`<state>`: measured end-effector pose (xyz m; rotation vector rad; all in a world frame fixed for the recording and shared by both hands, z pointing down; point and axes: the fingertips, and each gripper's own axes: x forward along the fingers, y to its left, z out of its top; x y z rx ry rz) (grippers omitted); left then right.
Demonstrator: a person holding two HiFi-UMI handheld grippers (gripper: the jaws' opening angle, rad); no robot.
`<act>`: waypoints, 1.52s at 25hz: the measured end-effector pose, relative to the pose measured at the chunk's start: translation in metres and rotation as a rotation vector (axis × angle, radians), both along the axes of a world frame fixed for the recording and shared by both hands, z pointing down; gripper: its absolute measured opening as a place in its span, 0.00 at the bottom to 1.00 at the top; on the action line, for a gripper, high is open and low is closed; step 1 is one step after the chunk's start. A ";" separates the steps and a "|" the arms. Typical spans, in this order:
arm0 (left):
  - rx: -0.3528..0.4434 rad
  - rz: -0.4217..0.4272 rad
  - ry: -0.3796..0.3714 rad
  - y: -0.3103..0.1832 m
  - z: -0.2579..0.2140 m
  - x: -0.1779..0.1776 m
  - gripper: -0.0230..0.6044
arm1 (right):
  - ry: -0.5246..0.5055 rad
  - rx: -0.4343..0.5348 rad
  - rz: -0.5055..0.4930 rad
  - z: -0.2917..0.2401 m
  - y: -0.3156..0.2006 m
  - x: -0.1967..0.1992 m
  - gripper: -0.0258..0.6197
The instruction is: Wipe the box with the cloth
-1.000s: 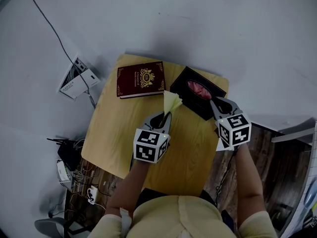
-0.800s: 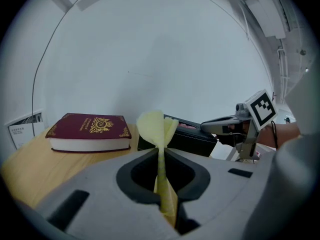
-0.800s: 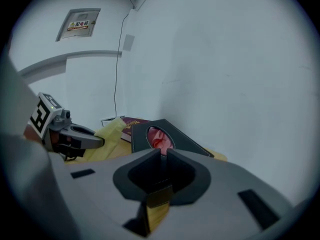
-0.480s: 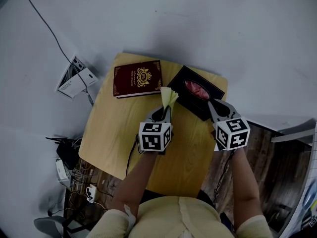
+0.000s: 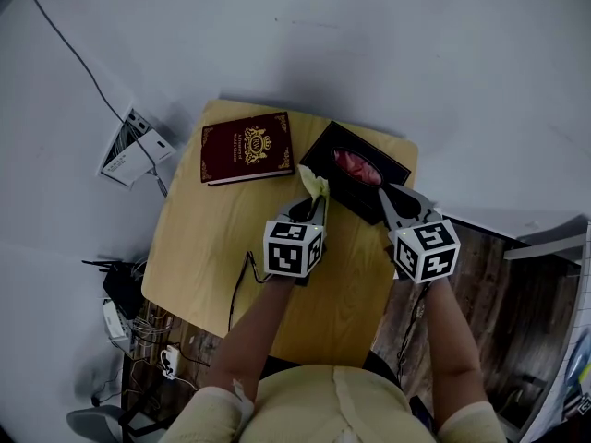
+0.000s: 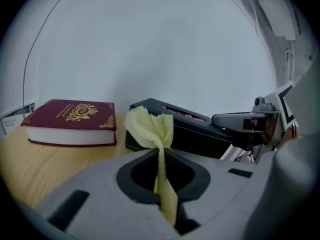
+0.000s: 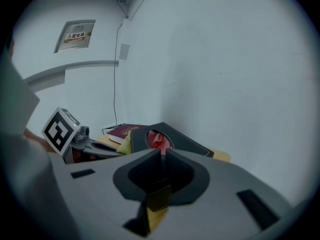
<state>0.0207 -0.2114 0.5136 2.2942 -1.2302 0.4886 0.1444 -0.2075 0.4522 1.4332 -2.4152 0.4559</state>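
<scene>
I have both forearms reaching up from the bottom of the head view, the left forearm (image 5: 251,326) angled in from lower left and the right forearm (image 5: 450,340) nearly straight up the frame. My left gripper (image 5: 317,203) (image 6: 160,151) sits at centre, pointing up-frame and tilted downward, its jaws pinched together on the cloth (image 5: 315,186) (image 6: 150,126). My right gripper (image 5: 386,195) (image 7: 162,154) sits just right of it, leaning slightly leftward, jaws closed on the near edge of the box (image 5: 323,150) (image 7: 182,136).
</scene>
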 end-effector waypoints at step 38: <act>0.024 0.450 0.006 0.080 0.000 0.120 0.09 | -0.056 0.004 -0.021 0.000 0.000 0.001 0.09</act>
